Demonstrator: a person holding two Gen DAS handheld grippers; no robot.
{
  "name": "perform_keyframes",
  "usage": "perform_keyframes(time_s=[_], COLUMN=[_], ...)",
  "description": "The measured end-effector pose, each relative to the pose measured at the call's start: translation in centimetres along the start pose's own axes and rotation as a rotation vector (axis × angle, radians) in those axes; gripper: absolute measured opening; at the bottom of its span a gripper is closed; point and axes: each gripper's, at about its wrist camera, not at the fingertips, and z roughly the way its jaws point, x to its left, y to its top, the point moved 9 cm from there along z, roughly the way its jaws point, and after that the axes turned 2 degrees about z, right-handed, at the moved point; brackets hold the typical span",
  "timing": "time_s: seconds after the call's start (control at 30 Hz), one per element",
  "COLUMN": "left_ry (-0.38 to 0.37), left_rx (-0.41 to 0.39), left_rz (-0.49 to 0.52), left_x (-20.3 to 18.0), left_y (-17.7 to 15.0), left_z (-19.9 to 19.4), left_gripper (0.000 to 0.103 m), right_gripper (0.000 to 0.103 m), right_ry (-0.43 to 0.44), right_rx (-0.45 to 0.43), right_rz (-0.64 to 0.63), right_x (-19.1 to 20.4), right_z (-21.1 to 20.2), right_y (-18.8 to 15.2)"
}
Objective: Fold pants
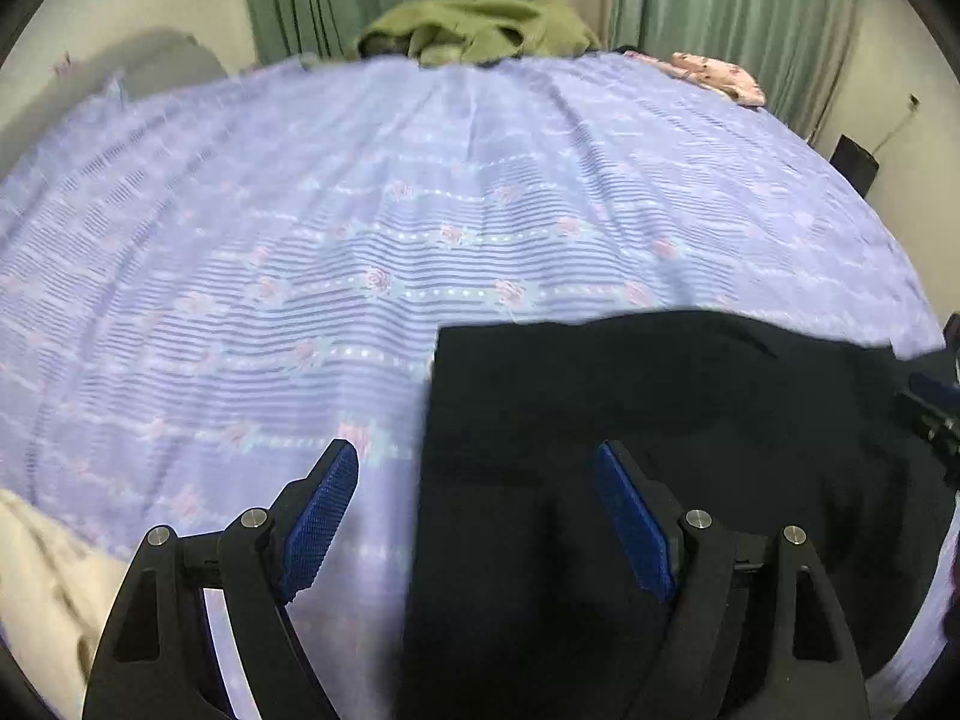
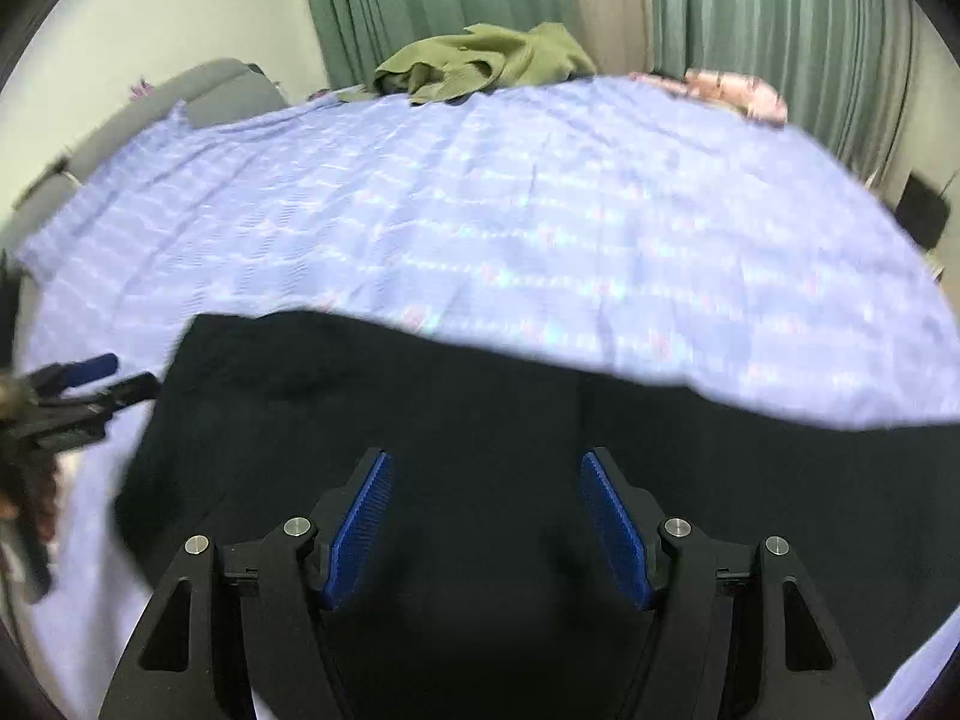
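Black pants (image 1: 660,420) lie flat on a lilac flowered bedsheet (image 1: 360,210), at the near right in the left wrist view. My left gripper (image 1: 477,456) is open and empty, straddling the pants' left edge just above them. In the right wrist view the pants (image 2: 480,420) fill the lower half, on the sheet (image 2: 480,198). My right gripper (image 2: 486,462) is open and empty above the middle of the pants. The left gripper shows at the left edge of the right wrist view (image 2: 90,384), and the right gripper at the right edge of the left wrist view (image 1: 930,414).
An olive green garment (image 1: 474,30) is heaped at the bed's far edge, with a pink floral cloth (image 1: 714,72) to its right. Green curtains (image 2: 780,12) hang behind. A grey headboard (image 2: 198,90) is at far left. A dark box (image 2: 924,210) stands off the bed's right side.
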Motion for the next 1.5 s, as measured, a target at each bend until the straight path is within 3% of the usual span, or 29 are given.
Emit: perform_keyframes(time_s=[0.1, 0.2, 0.23, 0.3, 0.33, 0.47, 0.57, 0.63, 0.8, 0.83, 0.87, 0.93, 1.07, 1.13, 1.3, 1.5], left_ry=[-0.03, -0.057, -0.089, -0.092, -0.087, -0.02, 0.003, 0.009, 0.144, 0.211, 0.257, 0.287, 0.242, 0.181, 0.037, -0.135], left_rx=[0.041, 0.087, 0.1, 0.095, 0.076, -0.019, -0.066, -0.049, -0.043, -0.057, -0.08, -0.167, -0.23, -0.24, -0.211, -0.179], left_rz=[-0.048, -0.103, -0.12, -0.143, -0.141, -0.168, -0.286, -0.314, -0.234, -0.201, -0.174, -0.084, 0.078, 0.141, 0.2, 0.267], left_x=[0.3, 0.4, 0.0, -0.1, -0.1, 0.8, 3.0, 3.4, 3.0, 2.9, 2.6, 0.0, -6.8, -11.2, -22.0, -36.2], left_y=[1.2, 1.3, 1.2, 1.2, 1.3, 2.0, 1.6, 0.8, 0.8, 1.1, 1.3, 2.3, 2.6, 2.1, 0.8, -0.7], left_z=[2.1, 4.3, 4.8, 4.9, 4.6, 2.2, 1.9, 3.1, 2.6, 1.5, 0.2, -3.7, -9.0, -10.9, -12.2, -11.7], left_gripper=[0.074, 0.052, 0.04, 0.033, 0.016, 0.007, 0.007, 0.007, 0.017, 0.029, 0.05, 0.065, 0.073, 0.076, 0.082, 0.082], right_gripper=[0.067, 0.067, 0.067, 0.067, 0.067, 0.067, 0.067, 0.067, 0.067, 0.067, 0.067, 0.067, 0.072, 0.075, 0.075, 0.075], right_ry=[-0.03, -0.066, -0.062, -0.049, -0.043, -0.047, -0.056, -0.078, -0.161, -0.183, -0.212, -0.217, -0.198, -0.183, -0.197, -0.34], right_rx=[-0.006, 0.005, 0.008, 0.017, 0.02, 0.021, 0.007, 0.002, -0.035, -0.046, -0.062, -0.105, -0.204, -0.233, -0.228, -0.227], right_rz=[0.018, 0.046, 0.054, 0.062, 0.066, 0.081, 0.08, 0.071, 0.019, 0.012, 0.002, -0.007, 0.034, 0.072, 0.151, 0.24], right_x=[0.2, -0.4, -0.4, 0.0, 0.0, 0.5, 0.6, 0.5, -0.9, -1.3, -1.9, -2.9, -6.6, -9.8, -18.4, -31.2], right_z=[2.1, 3.7, 4.2, 4.5, 4.7, 5.4, 5.7, 5.8, 4.8, 4.3, 3.5, 1.2, -4.7, -8.1, -14.1, -19.4], right_y=[1.2, 1.3, 1.1, 0.5, 0.3, -0.1, 0.1, 0.4, 1.2, 1.4, 1.6, 2.1, 2.5, 1.9, -0.5, -4.8])
